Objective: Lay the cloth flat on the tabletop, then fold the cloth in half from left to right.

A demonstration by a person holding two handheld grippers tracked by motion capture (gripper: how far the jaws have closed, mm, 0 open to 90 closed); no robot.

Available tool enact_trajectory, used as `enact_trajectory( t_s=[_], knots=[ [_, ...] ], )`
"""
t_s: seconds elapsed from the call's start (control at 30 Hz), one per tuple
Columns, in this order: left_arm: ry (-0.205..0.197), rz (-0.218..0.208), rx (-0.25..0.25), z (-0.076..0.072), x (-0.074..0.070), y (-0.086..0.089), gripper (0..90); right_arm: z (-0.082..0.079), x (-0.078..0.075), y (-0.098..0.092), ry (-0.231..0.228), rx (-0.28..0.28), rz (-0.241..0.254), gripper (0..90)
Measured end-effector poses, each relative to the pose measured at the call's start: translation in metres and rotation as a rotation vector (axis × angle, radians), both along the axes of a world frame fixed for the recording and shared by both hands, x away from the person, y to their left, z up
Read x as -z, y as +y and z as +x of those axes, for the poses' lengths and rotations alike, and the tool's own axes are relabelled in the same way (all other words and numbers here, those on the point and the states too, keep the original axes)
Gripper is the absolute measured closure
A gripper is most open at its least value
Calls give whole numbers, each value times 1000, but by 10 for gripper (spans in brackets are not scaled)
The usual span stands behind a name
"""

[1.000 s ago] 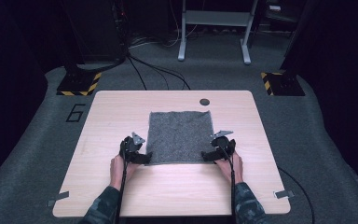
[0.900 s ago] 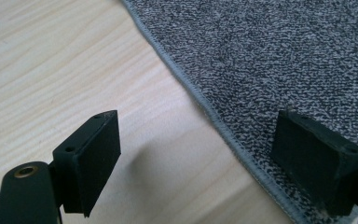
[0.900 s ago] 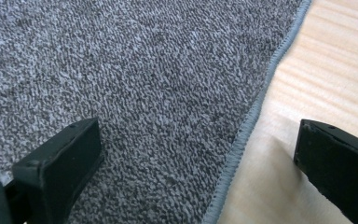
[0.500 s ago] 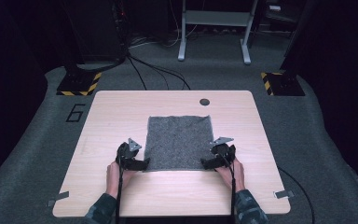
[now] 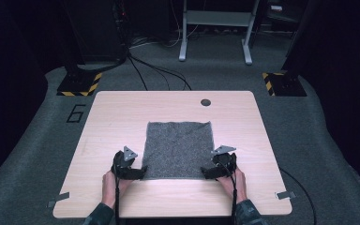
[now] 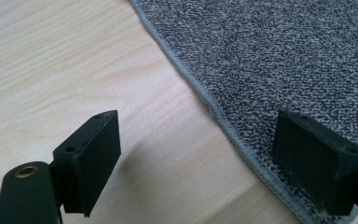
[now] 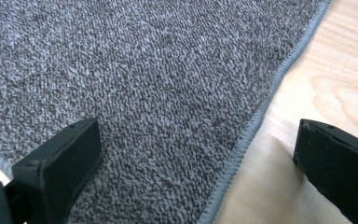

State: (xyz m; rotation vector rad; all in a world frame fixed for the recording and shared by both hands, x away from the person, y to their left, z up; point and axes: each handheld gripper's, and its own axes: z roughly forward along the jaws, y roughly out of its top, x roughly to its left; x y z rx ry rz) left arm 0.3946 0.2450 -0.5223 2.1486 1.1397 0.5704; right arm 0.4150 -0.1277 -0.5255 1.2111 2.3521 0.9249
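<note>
Grey speckled cloth (image 5: 178,149) lies flat in the middle of the wooden table (image 5: 122,112), centre of the high view, slightly below frame middle. It's close to square, a touch longer top to bottom in the frame, so I read its long axis as running from the lower edge of the frame toward the top; edges sit square to the table edges. Stitched pale-grey hem all round.

My left gripper (image 5: 138,171) sits at the cloth's lower left corner, my right gripper (image 5: 207,172) at its lower right corner, both low on the table. My hands come in from the bottom of the frame.

In the left gripper view my jaws are spread wide: one jaw over bare wood at lower left, the other over the cloth (image 6: 279,56) at lower right, and the hem runs diagonally between them from upper left to lower right. Nothing pinched.

In the right gripper view my jaws are spread too: one over the cloth (image 7: 158,79) at lower left, the other over wood at right edge, with the hem running diagonally from upper right down to bottom centre. Nothing pinched.

Writing: a dark "6" (image 5: 76,113) on the floor carpet, left of the table. No brand or label readable on the cloth.

A dark round spot (image 5: 206,102) sits on the table near its top edge, well apart from the cloth.
</note>
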Motion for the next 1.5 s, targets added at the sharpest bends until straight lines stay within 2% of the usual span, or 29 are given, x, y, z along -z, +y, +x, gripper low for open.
enact_trajectory(
  t_s=[0.17, 0.23, 0.3, 0.43, 0.5, 0.6, 0.67, 0.8, 0.83, 0.93, 1.03, 1.23, 1.4, 1.5],
  knots=[
    [8, 8, 8, -6, -1, 1, 152, -8, 0, 0, -2, -3, 2, 7],
    [13, -2, 10, -9, -1, 0, 152, -12, 0, 0, 3, 3, 7, 7],
    [18, -1, 28, -11, -1, 2, 152, -15, 1, -1, -2, 5, 7, 7],
    [6, -29, 25, -13, -4, 6, 144, -18, 0, -2, -11, 1, 13, 0],
    [-4, -67, 12, -11, -9, 10, 143, -18, -5, -3, -21, -7, 22, 0],
    [-6, -117, -13, -2, -20, 18, 143, -19, -14, -2, -30, 0, 40, 0],
    [-19, -118, -20, 5, -26, 20, 143, -19, -18, 1, -39, -17, 44, 0],
    [3, -158, -25, 24, -35, 24, 140, -19, -22, 11, -47, -28, 52, 5],
    [9, -163, -24, 28, -36, 25, 139, -19, -23, 13, -43, -47, 46, 5],
    [17, -164, -23, 41, -39, 25, 140, -18, -25, 20, -50, -65, 46, 6],
    [26, -183, -22, 52, -41, 24, 138, -19, -28, 26, -45, -80, 50, 6],
    [40, -179, -7, 78, -44, 19, 141, -21, -33, 39, -45, -116, 67, 10],
    [33, -181, -1, 95, -46, 13, 143, -22, -33, 53, -35, -142, 77, 11],
    [48, -203, 3, 106, -47, 11, 139, -23, -32, 63, -32, -159, 87, 12]
  ],
)
